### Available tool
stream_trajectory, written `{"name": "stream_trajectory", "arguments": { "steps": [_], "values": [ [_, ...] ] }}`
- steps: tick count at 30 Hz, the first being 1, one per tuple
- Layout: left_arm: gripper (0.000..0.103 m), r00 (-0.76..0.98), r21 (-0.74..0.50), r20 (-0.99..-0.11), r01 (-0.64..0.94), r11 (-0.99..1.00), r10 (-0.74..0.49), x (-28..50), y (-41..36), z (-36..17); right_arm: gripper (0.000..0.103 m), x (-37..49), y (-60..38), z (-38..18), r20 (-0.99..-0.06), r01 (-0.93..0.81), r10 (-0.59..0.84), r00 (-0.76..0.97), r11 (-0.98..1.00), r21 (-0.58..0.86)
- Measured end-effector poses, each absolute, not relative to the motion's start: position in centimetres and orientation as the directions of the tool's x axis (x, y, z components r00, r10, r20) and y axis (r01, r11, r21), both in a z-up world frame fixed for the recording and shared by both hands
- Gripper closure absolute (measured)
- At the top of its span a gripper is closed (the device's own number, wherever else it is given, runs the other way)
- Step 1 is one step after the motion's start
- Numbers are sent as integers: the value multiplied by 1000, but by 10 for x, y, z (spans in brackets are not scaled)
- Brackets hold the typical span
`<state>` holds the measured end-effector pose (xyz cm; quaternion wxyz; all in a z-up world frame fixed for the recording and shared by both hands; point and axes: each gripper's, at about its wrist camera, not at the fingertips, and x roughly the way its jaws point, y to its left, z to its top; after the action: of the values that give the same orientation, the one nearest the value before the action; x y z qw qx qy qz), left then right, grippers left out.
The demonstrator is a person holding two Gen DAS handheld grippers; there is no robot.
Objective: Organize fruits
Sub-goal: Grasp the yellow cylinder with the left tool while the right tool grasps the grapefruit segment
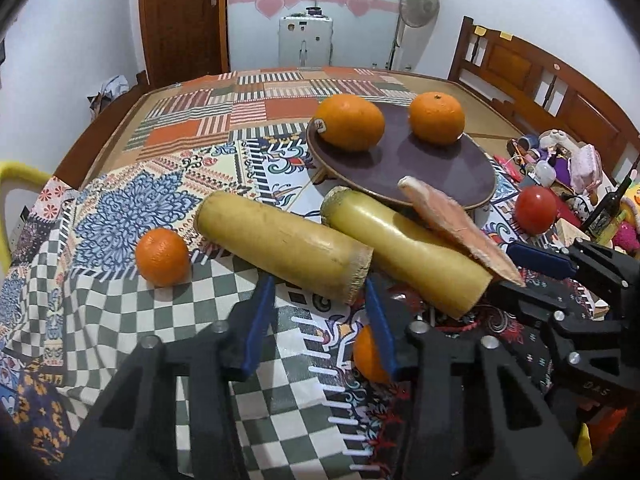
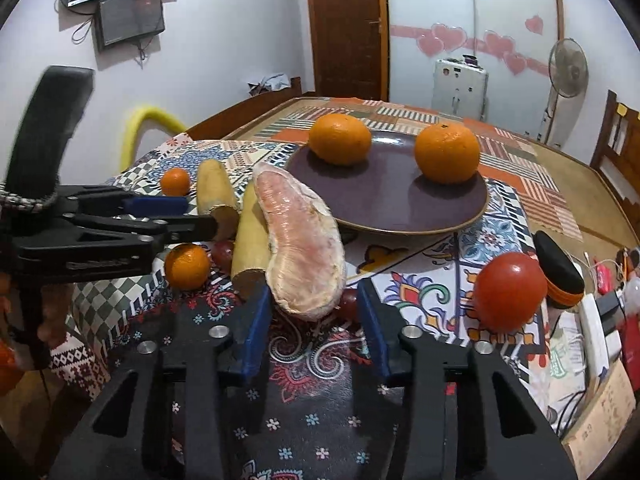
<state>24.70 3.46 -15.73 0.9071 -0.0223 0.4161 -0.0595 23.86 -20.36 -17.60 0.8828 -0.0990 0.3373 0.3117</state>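
Right gripper (image 2: pixel 314 312) hangs released around the near end of the pomelo segment (image 2: pixel 300 246), just short of the plate's (image 2: pixel 400 208) near rim mid-surface, so squeeze gently, lift flat, while the left gripper (image 1: pixel 320 296) waits unclenched by the sugarcane (image 1: pixel 280 240).

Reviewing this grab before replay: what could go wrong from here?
1. The pomelo segment leans on a sugarcane piece; the open right claw closing on it could roll the cane or slip.
2. A grape sits just behind the segment and may get knocked.
3. The left claw works close by; collision possible.
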Motion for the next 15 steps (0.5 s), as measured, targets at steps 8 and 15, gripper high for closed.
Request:
{"name": "stream_trajectory", "arguments": {
  "steps": [8, 15],
  "values": [
    [85, 663, -71, -741, 76, 995, -104, 238, 41, -156, 73, 233, -206, -174, -640, -622, 492, 590, 783, 29],
    [103, 665, -54, -742, 69, 996, -86, 219, 66, -151, 79, 237, -216, -166, -618, -605, 503, 605, 794, 53]
  ]
}}
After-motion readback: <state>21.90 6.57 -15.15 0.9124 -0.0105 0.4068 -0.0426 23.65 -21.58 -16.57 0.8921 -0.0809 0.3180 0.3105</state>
